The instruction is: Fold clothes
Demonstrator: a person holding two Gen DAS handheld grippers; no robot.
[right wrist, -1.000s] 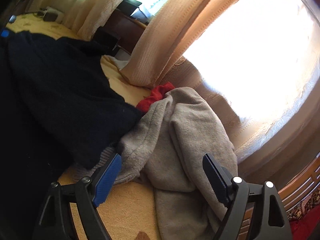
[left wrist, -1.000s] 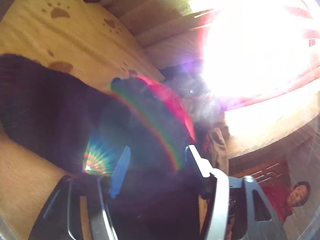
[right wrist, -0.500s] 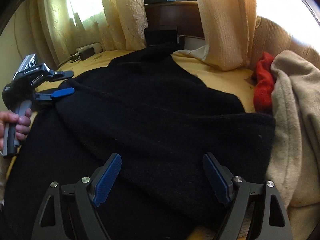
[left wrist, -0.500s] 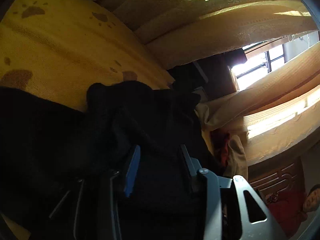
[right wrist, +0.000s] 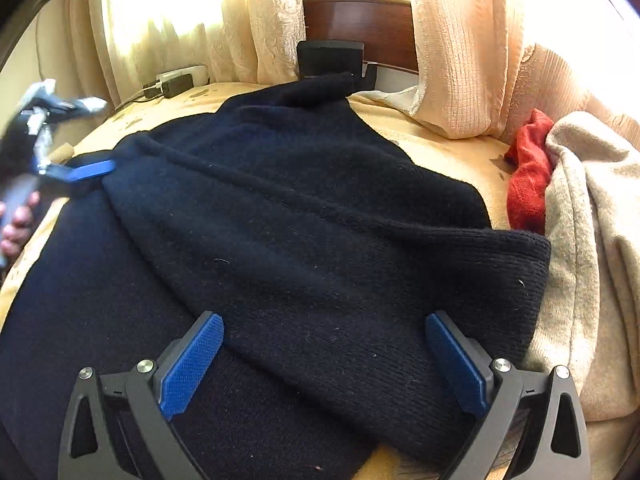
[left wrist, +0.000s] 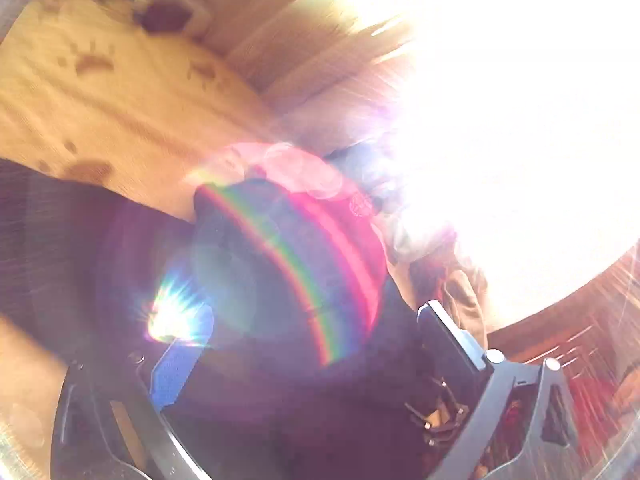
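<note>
At the left edge of the right wrist view, a hand [right wrist: 18, 220] holds the left claw [right wrist: 90, 170], blurred, at the far-left edge of the black sweater [right wrist: 320, 220]. Its jaws have just been opening after a pinch. In its own glare-washed view the left claw [left wrist: 304, 340] stands wide, with dark knit between the pads [left wrist: 176, 364] but apparently not pressed by them.

The sweater lies across the yellow bed [right wrist: 440, 140], one half laid over the other, the fold line running from the left claw towards the lower right. By my reading, the fold has just been laid and let go.

Lower centre, the right claw [right wrist: 324, 360] hangs over the near part of the folded layer. Its jaws have just opened to their widest; cloth shows between the pads [right wrist: 192, 360], which grip nothing.

To the right, a red cloth [right wrist: 528, 176] and a beige garment [right wrist: 588, 260] lie heaped. The beige one touches the sweater's ribbed hem, so the hem should be drawn clear of it.

The next move probably calls for both claws to take fresh hold along one edge, likely the sleeve or hem end. Then they can carry it across for a second fold. The knit looks thick and limp, so both layers need pinching together.
</note>
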